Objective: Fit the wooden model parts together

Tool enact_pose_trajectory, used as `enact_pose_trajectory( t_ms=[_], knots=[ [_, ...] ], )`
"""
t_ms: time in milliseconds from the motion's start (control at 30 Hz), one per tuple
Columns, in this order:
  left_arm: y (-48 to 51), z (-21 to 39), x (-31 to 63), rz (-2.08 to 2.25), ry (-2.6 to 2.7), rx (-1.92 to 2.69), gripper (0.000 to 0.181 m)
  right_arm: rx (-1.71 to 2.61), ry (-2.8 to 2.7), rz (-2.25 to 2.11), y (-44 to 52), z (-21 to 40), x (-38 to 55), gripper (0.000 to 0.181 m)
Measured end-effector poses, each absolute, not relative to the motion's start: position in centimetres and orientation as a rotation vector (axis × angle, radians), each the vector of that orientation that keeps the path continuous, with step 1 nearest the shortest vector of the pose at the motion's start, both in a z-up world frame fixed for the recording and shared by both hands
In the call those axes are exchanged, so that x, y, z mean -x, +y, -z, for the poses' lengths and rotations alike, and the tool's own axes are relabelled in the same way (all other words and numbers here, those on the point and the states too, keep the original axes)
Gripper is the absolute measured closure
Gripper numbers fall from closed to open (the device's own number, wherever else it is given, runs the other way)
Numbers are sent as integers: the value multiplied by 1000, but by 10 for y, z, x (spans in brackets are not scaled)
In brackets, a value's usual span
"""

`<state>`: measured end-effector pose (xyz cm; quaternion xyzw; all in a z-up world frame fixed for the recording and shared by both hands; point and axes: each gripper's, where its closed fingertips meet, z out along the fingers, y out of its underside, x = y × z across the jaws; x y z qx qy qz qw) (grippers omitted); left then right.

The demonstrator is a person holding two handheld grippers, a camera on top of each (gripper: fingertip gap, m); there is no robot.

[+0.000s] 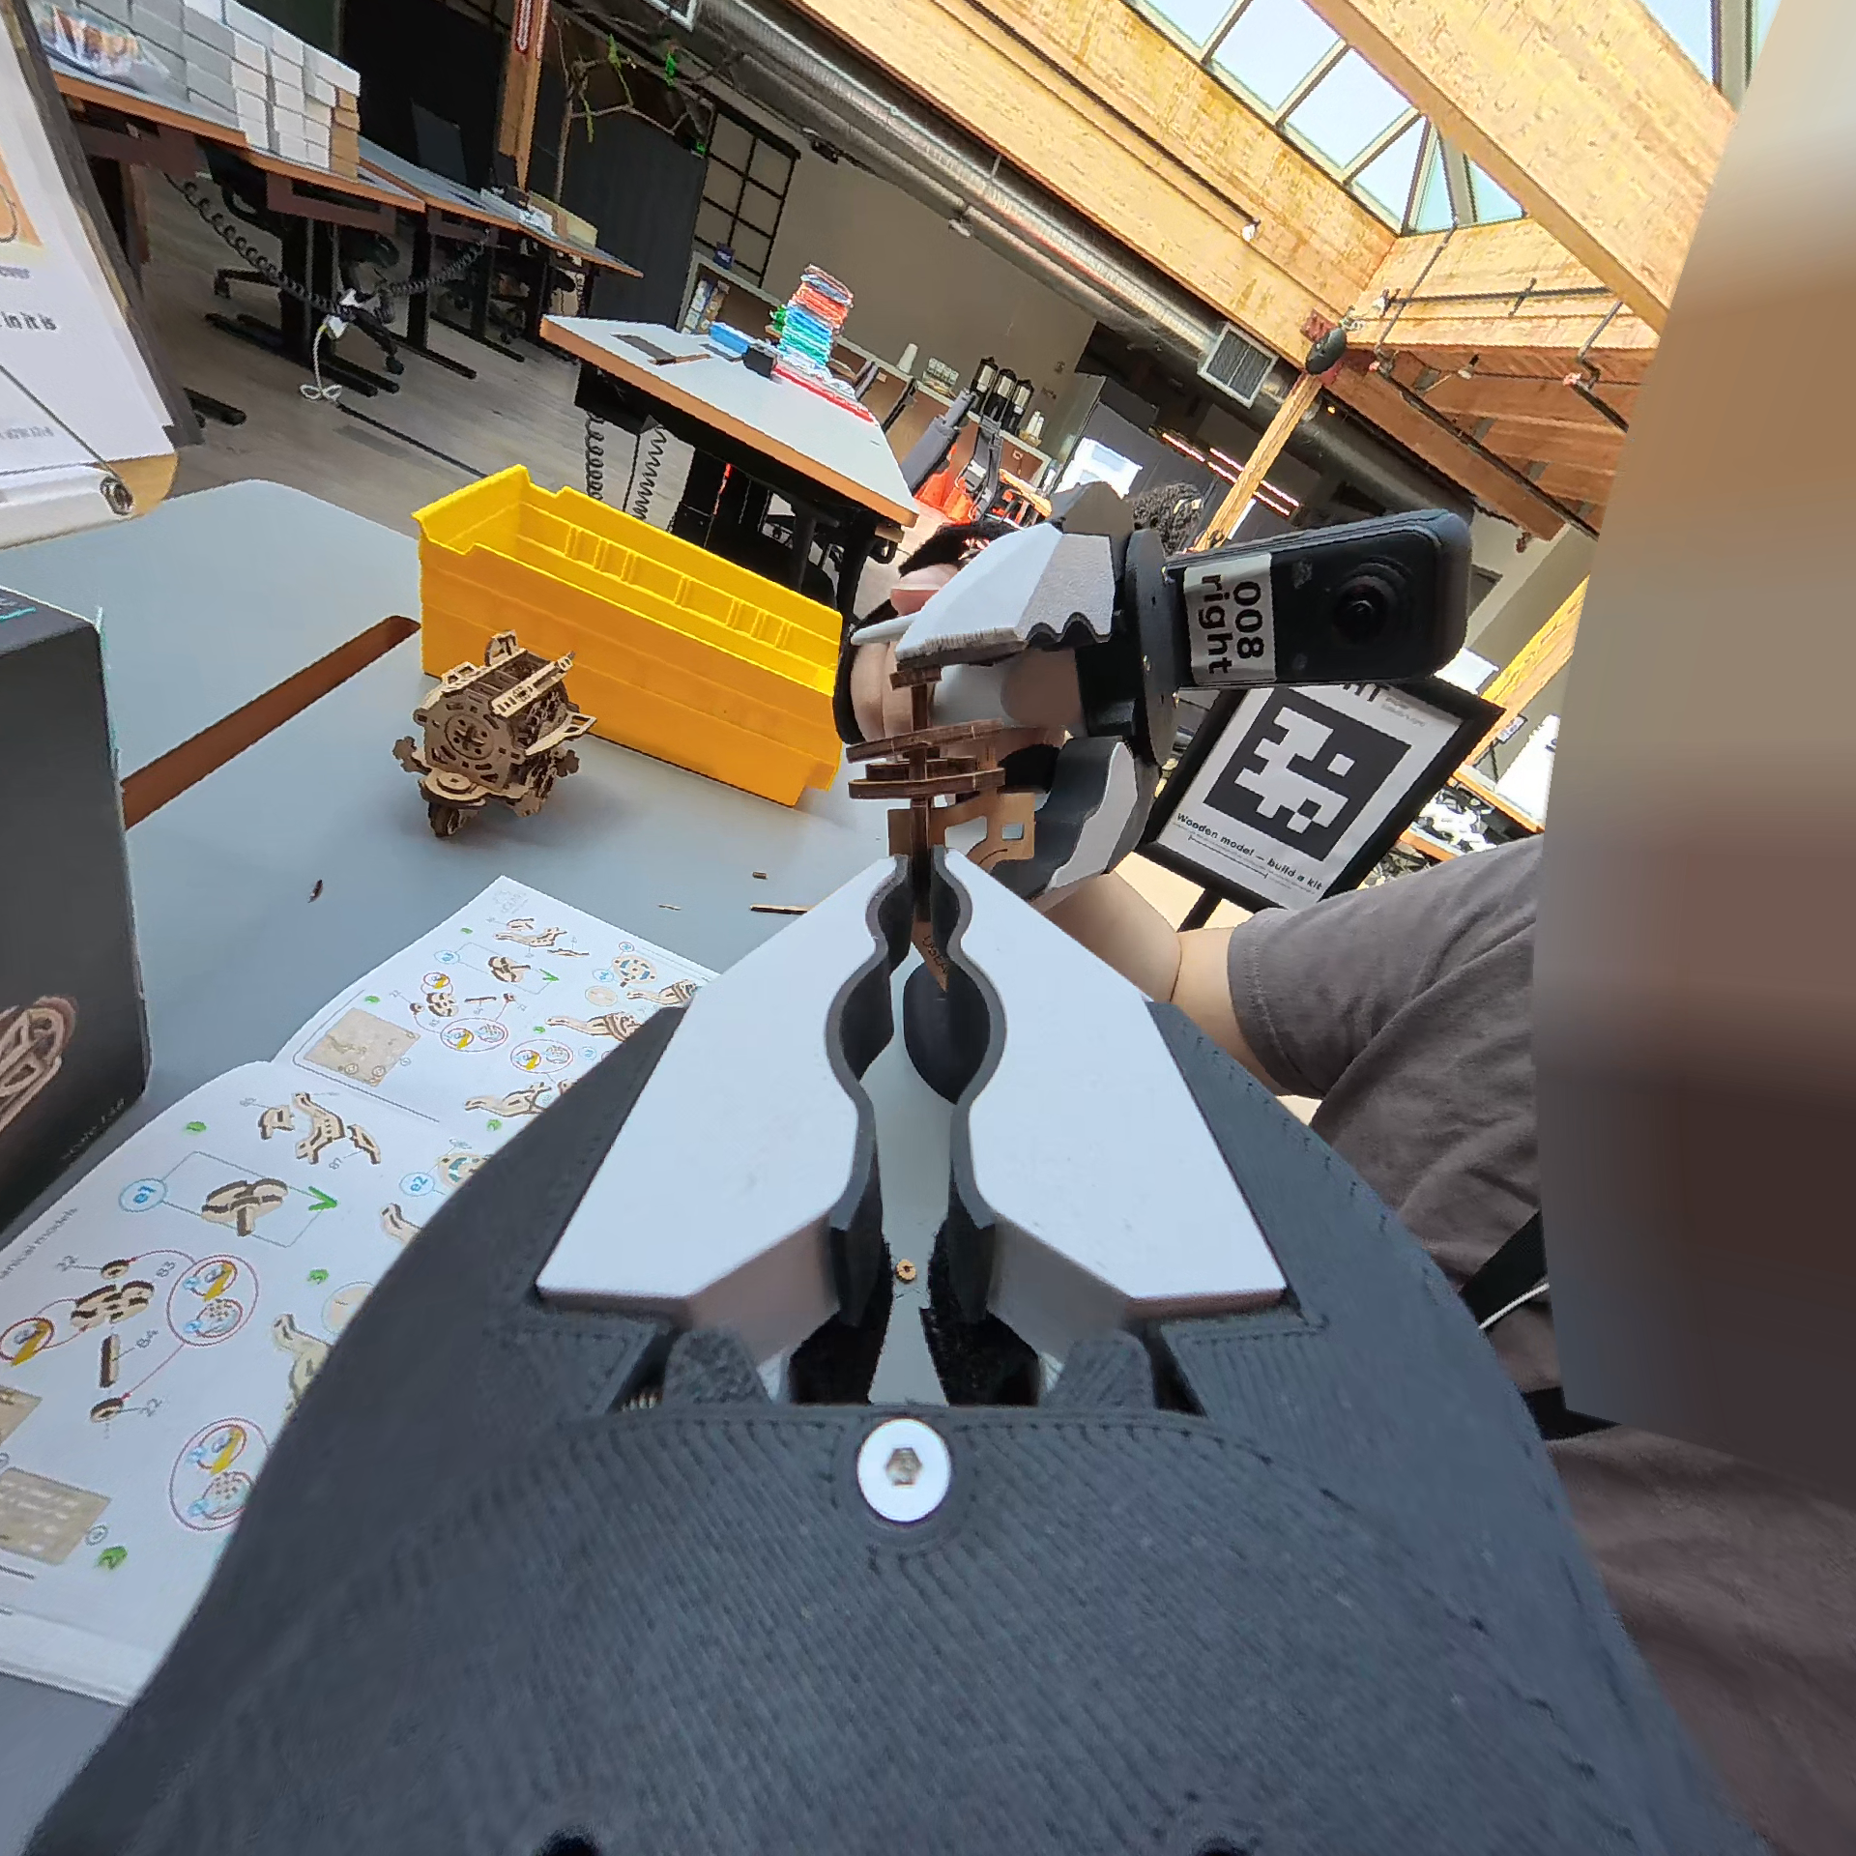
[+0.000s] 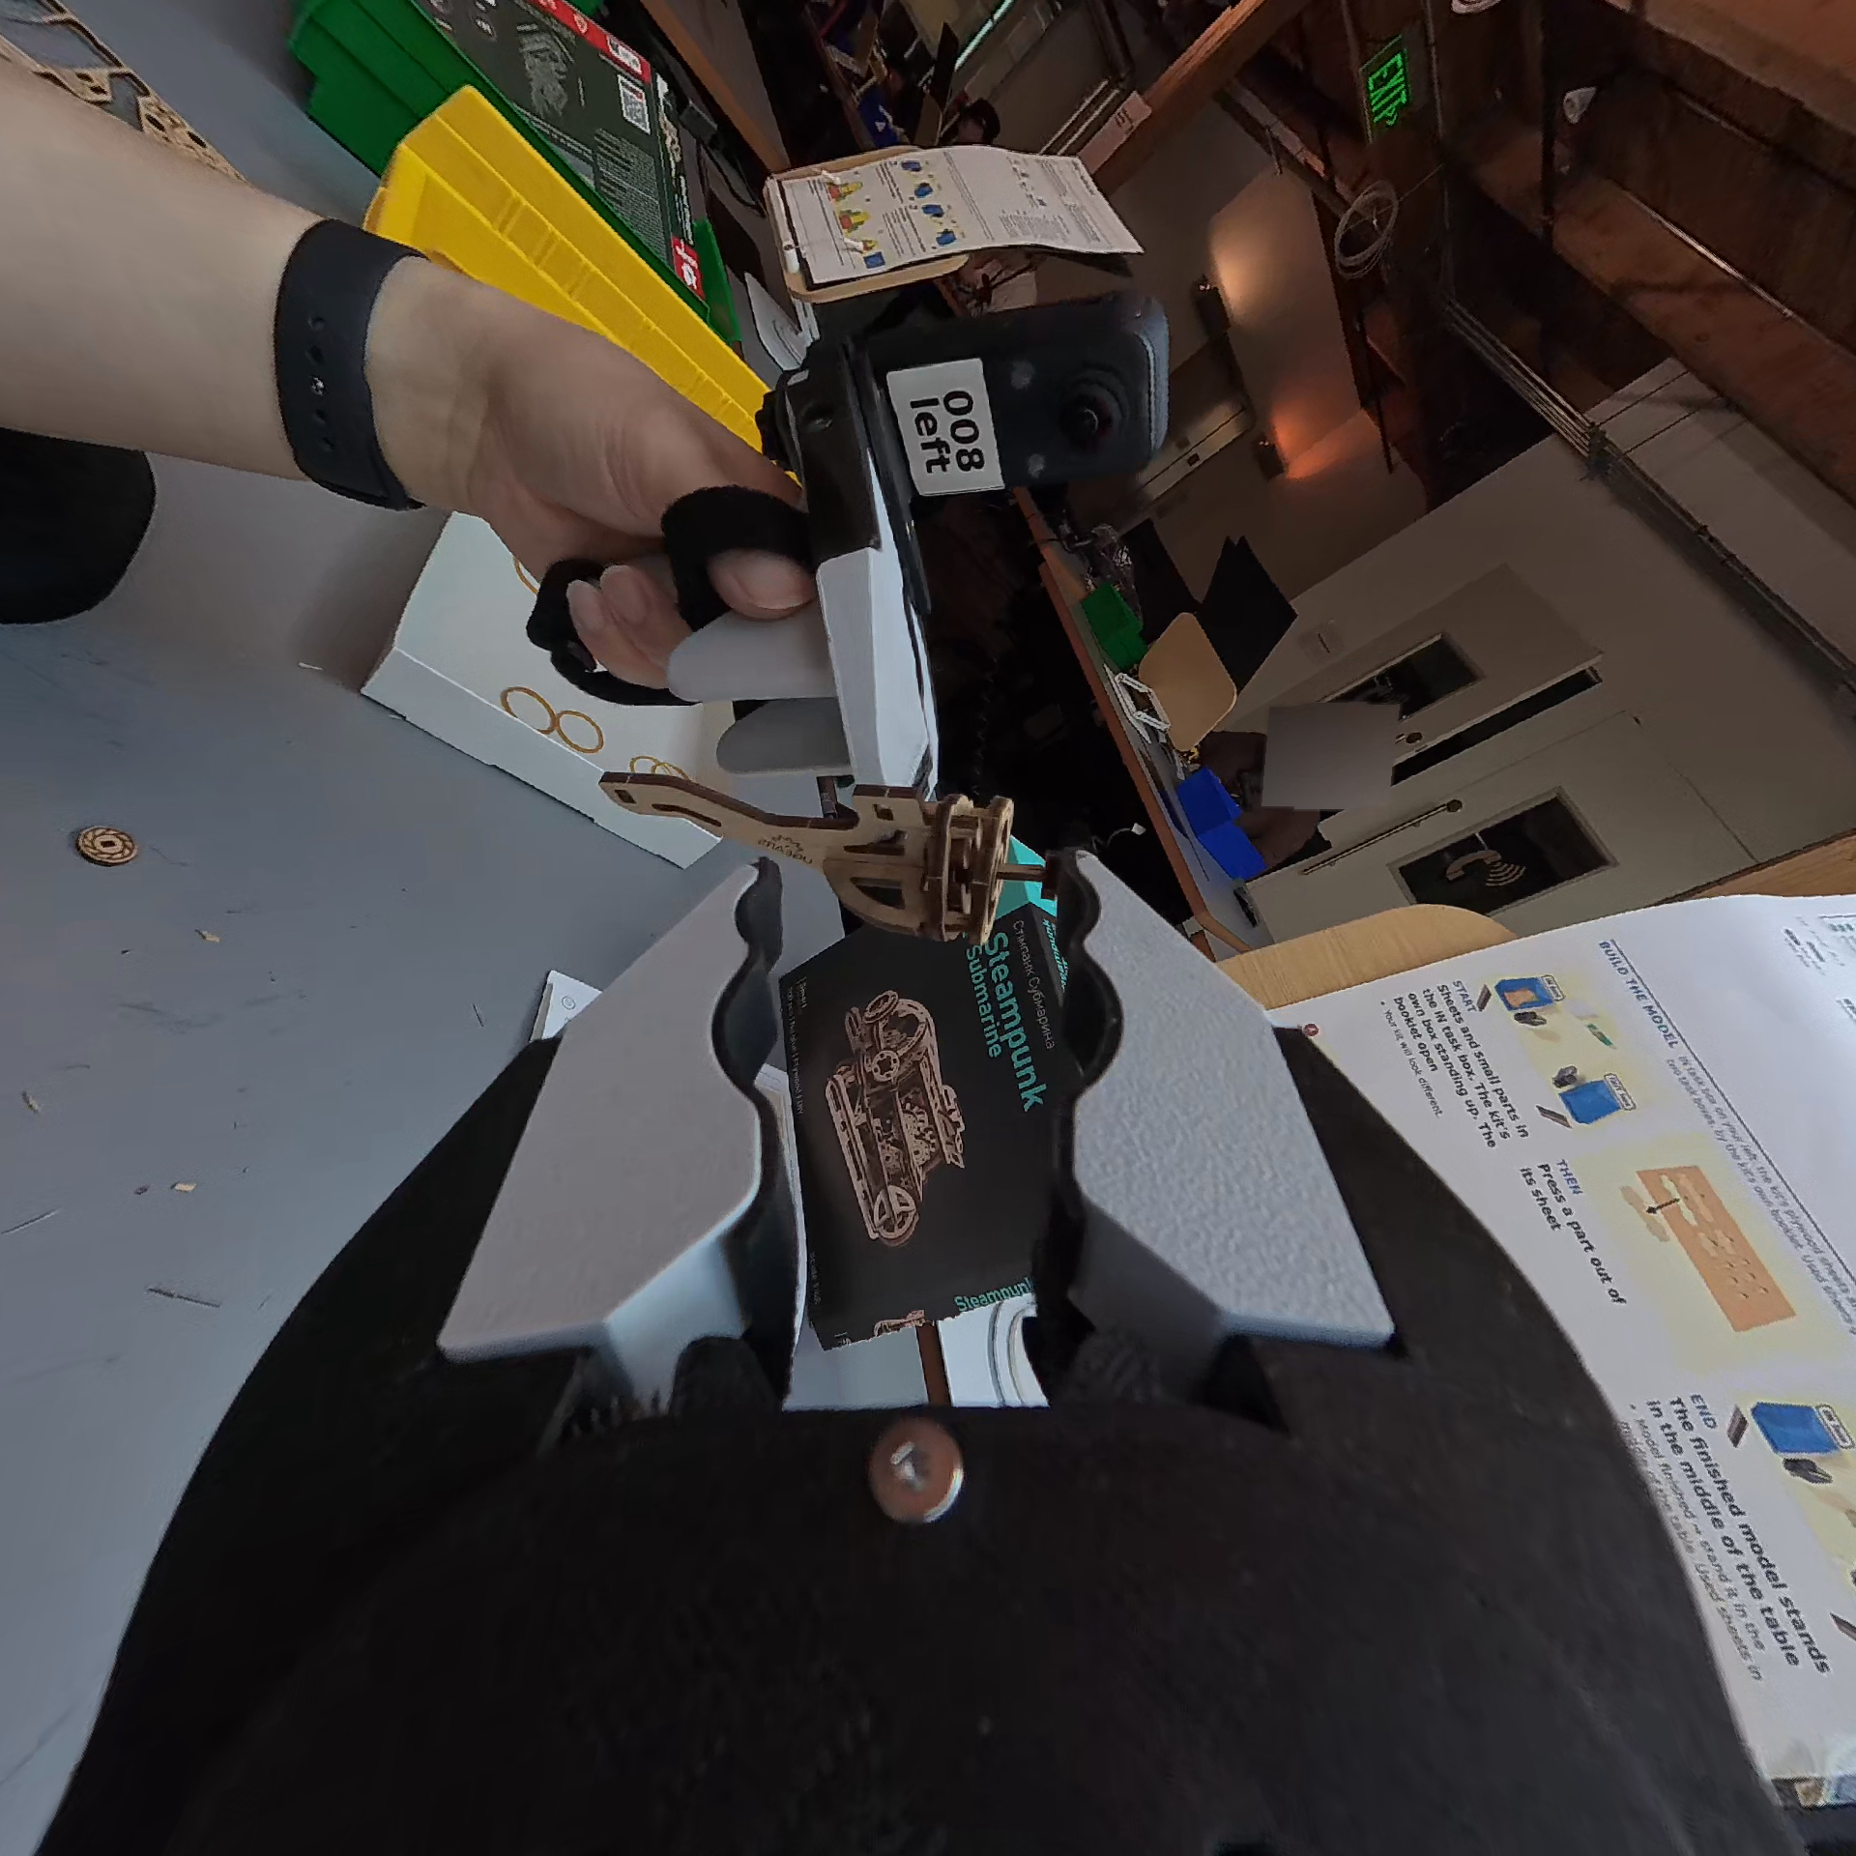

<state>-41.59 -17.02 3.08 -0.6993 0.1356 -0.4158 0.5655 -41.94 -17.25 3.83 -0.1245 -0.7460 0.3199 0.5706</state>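
- The grey table point(image 1: 623, 854) had its bare surface between the yellow bin point(image 1: 623, 643) and the open instruction booklet point(image 1: 331, 1155); only small wood chips lay there.
- The table's wooden edge strip point(image 1: 271, 708) ran just left of a finished wooden model point(image 1: 492, 738), which stood near the bin and well apart from both grippers.
- A dark kit box point(image 1: 60, 904) stood at the left edge of the left wrist view, beside the booklet.
- The yellow bin sat at the far side of the table; its contents could not be seen from this angle.
- In the right wrist view, a green bin point(image 2: 352, 70) lay behind the yellow one with a dark printed box resting over it.
- A small wooden disc point(image 2: 106, 846) lay alone on the table.
- The left gripper point(image 1: 919, 874) was pressed together on the flat arm of the wooden sub-assembly point(image 1: 924, 773), held raised above the table.
- The right gripper point(image 2: 914, 894) was spread; the axle end of the sub-assembly touched or lay just beside its right finger point(image 2: 1185, 1085), and nothing touched the other finger.
- The two grippers met at roughly right angles, tips close together over the table.
- The left hand point(image 2: 562, 452), wearing a black wrist band, gripped its handle through black finger loops.
- A framed marker sign point(image 1: 1316, 793) stood behind the right gripper.
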Motion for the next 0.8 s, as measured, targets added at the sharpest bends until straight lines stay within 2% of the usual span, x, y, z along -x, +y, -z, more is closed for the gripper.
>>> enact_pose_trajectory(
  t_ms=[567, 800],
  knots=[
    [-164, -30, 417, 987, 238, 1669, 181, 348, -1686, -966, -165, -46, 418, 140],
    [-165, -28, 416, 948, 270, 1690, 181, 354, -1706, -996, -165, -44, 417, 140]
  ],
)
